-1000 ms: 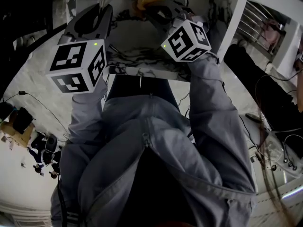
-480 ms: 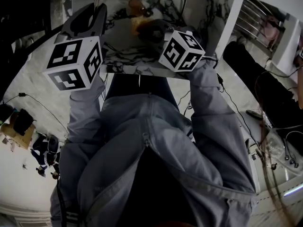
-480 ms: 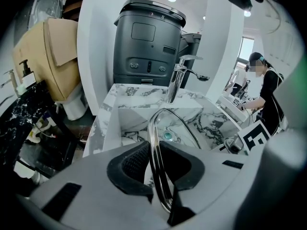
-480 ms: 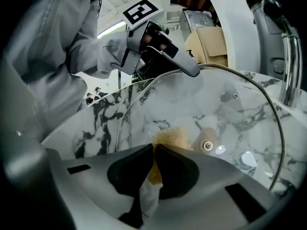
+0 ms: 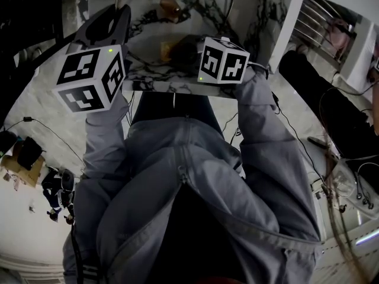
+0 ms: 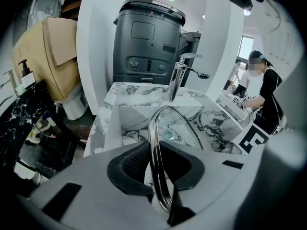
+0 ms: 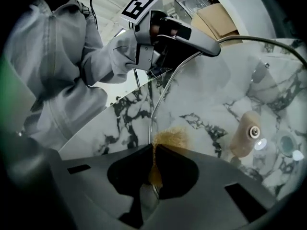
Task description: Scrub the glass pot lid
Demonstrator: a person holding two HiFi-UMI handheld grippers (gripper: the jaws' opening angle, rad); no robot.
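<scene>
Spotter: Sink first, white marble with dark veins. It fills twelve o'clock in the head view, with the faucet at its far edge.

Checker: And the glass pot lid?

Spotter: Held on edge over the basin. Its metal rim runs straight into the left gripper.

Checker: How wide are those jaws?

Spotter: Only a narrow gap, both pads pinched on the rim. In the head view that gripper's marker cube sits at ten o'clock.

Checker: The right gripper?

Spotter: Clamped tight on a tan sponge. The sponge bulges out above the pads and lies against the lid's rim, at six o'clock in the right gripper view.

Checker: Anything smaller?

Spotter: The lid's beige knob, at four o'clock in that same view.

Checker: What can't you make out?

Spotter: In the head view both cubes and the grey jacket cover the jaws. The lid shows there only as a thin arc. In the right gripper view the lid's far side is cut off at the edge. The sponge's lower part is buried between the pads. Which face of the glass it presses, I cannot tell.
</scene>
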